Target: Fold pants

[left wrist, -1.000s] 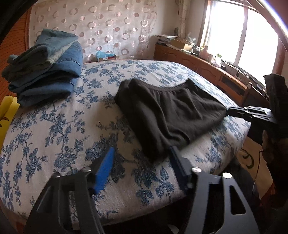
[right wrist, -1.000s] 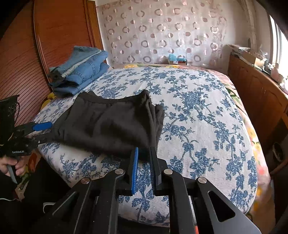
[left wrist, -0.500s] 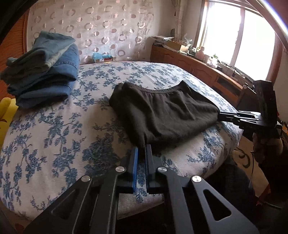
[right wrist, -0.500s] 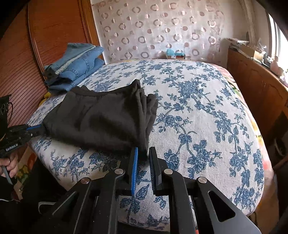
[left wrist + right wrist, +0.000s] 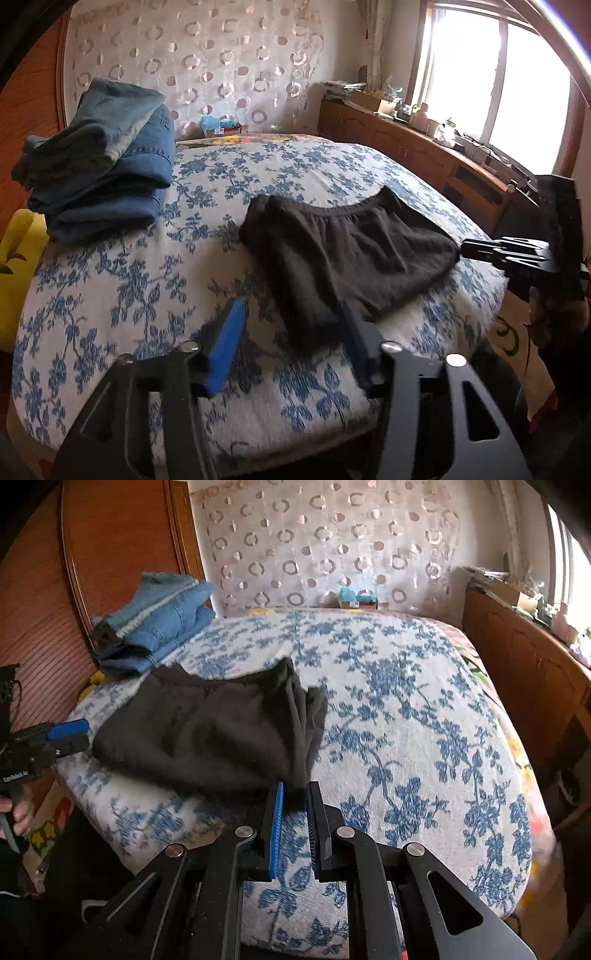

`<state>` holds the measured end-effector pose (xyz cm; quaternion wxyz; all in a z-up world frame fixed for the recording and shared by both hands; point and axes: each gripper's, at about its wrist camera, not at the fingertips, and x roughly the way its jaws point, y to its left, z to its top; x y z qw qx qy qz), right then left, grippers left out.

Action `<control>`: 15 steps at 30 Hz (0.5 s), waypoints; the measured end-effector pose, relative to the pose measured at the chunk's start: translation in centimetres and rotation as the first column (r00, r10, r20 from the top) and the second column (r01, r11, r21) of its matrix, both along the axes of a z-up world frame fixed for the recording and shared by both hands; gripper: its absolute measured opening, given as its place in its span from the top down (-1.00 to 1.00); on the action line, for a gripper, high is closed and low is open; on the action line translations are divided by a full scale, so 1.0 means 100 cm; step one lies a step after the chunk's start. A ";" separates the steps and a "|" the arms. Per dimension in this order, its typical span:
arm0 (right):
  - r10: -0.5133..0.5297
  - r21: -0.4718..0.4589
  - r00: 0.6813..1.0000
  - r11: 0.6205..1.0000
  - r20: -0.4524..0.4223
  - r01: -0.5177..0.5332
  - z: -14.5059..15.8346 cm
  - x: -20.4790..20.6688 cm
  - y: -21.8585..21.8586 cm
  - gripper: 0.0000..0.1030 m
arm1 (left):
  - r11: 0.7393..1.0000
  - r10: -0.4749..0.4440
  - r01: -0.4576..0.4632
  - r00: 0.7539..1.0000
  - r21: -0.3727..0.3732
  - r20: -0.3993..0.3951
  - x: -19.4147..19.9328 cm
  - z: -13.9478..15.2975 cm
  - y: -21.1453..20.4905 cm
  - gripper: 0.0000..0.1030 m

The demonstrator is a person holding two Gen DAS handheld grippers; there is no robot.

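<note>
So here's where we're at with the dark pants (image 5: 347, 251): they're lying folded into a squat bundle on the floral bedspread (image 5: 110, 280), sitting center to center-right in the left wrist view, waistband toward the top of the frame and the near hem down by the bottom.

Our left gripper (image 5: 291, 332) is letting go, with its jaws opening right now. The near corner of the pants sits between the two fingers, but the pads aren't pressing on it, so the fabric's basically loose there. Our right gripper (image 5: 294, 801) is clenched on the other near corner; in its view you can see dark cloth pinched between the blue pad and the black one, dead center at the bottom.

The thing that matters for whatever comes next: the bundle's long axis runs left-to-right across both frames, along the near edge of the bed, and we've got one gripper at each end of that edge. The pants lie up-frame from both grippers, so any further fold probably goes away from us, toward the waistband. The right one is the only one actually gripping, so it's closer to doing anything useful.

The stack of jeans (image 5: 99, 162) in the upper left is well apart.
</note>
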<state>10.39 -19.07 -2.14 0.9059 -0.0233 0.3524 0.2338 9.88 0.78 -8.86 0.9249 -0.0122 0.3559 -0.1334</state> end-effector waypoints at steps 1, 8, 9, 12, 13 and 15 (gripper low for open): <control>0.005 0.002 1.000 1.000 0.008 -0.005 0.003 0.000 0.001 0.72 | 1.000 0.009 -0.009 1.000 0.007 0.001 0.004 0.000 0.000 -0.49; 0.023 0.024 0.999 0.999 0.025 -0.023 0.012 0.017 0.009 0.07 | 0.999 0.040 -0.040 0.999 0.005 0.005 0.029 0.008 0.001 -0.55; 0.024 0.021 1.000 0.999 0.020 -0.024 0.011 0.021 0.010 0.07 | 0.999 0.037 -0.037 0.999 -0.001 0.003 0.035 0.010 0.001 -0.55; 0.023 0.010 1.000 1.000 0.009 -0.023 0.009 0.037 0.016 0.06 | 0.999 0.033 -0.033 0.999 0.016 -0.004 0.049 0.011 0.001 -0.55; 0.020 0.008 1.000 1.000 0.005 -0.020 0.009 0.042 0.017 0.06 | 0.999 0.033 -0.033 0.999 0.023 -0.005 0.053 0.011 0.000 -0.55; 0.020 0.005 1.000 1.000 -0.006 -0.020 0.007 0.052 0.020 0.06 | 0.999 0.029 -0.028 1.000 0.027 -0.011 0.064 0.011 0.000 -0.55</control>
